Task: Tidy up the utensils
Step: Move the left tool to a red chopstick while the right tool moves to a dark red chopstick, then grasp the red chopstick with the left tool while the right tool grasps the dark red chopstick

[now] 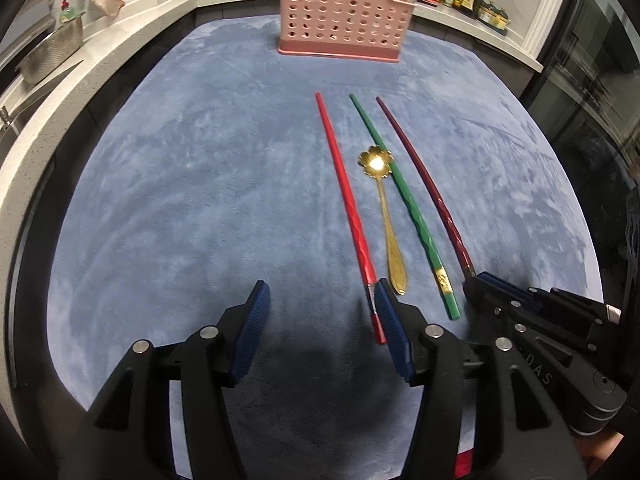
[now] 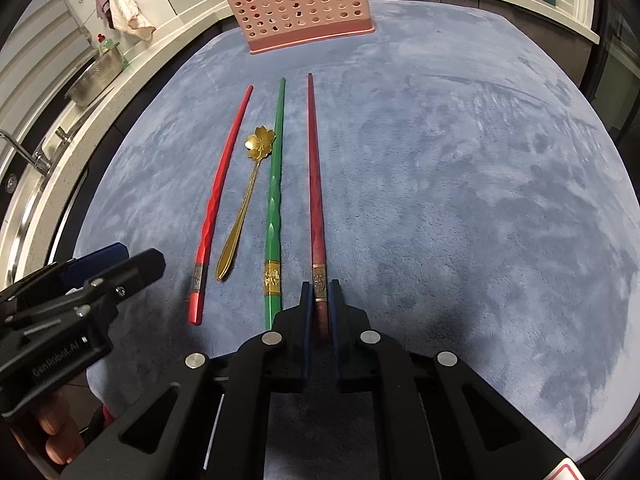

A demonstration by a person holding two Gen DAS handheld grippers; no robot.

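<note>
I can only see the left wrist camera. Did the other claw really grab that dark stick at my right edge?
Observer: Yes. In the right wrist view, the right claw is shut on the dark red chopstick, with the pads pressing on its metal band.
Operator: Is my claw touching the bright red one? It looks super close!
Observer: No. Seen from the right wrist, the left claw is open and sits to the left of the red chopstick, with blue cloth showing between them.
</note>
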